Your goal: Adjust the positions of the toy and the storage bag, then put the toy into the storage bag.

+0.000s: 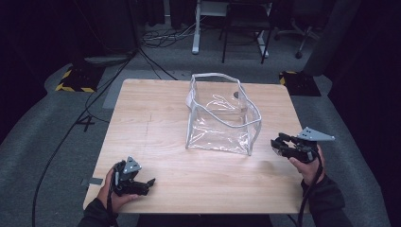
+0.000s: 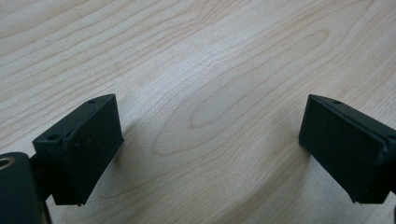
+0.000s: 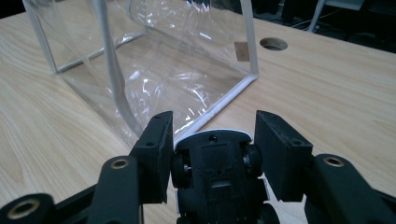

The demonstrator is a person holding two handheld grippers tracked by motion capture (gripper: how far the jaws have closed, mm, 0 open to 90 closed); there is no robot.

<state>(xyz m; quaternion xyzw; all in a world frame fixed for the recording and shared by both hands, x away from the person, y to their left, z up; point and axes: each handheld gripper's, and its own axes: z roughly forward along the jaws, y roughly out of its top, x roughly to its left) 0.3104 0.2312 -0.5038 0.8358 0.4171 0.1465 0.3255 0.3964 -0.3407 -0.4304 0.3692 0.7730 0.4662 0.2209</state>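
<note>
Pale wooden tabletop [image 1: 156,123]: the right tongs [image 3: 212,140] grip a small black toy car [image 3: 215,177] underside-up, just short of a clear plastic bag [image 1: 222,118] standing ahead, while the left tongs [image 2: 210,140] hang released and empty over bare wood.

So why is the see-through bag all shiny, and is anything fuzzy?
Right gripper view: room light glints white off the clear plastic bag; the toy car held up close looks soft. Left gripper view: the open jaws cast soft shadows on the table.
</note>
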